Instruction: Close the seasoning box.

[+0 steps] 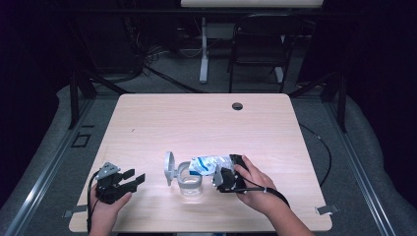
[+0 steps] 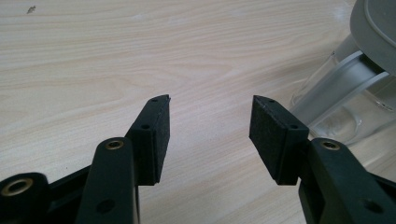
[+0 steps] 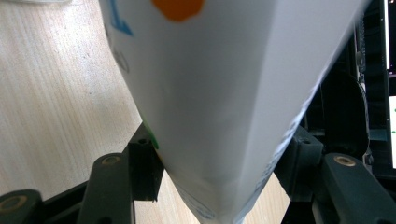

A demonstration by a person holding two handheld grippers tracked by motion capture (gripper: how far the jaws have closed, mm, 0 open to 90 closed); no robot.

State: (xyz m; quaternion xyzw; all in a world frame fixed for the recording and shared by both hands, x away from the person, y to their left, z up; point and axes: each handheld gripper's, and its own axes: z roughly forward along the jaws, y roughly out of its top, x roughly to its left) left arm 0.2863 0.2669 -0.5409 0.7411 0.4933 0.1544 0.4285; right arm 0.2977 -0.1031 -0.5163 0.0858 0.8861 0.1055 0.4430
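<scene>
From the high view, a pale wooden surface (image 1: 206,123) carries a clear jar (image 1: 189,181) with its grey lid (image 1: 169,168) hinged open; the right gripper (image 1: 227,173) tips a white and blue pouch (image 1: 209,164) over its mouth, apparently pouring. Along the left gripper (image 2: 210,123), jaws stand wide apart and empty beside the jar (image 2: 345,102). Along the right gripper (image 3: 219,163), the jaws clamp the pouch (image 3: 224,107). Next likely calls for more tilt.

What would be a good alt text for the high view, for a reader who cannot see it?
A person's right gripper holds a white and blue pouch tipped over a clear jar with its grey lid swung open, on a light wooden table. The left gripper rests open and empty nearby.
</scene>
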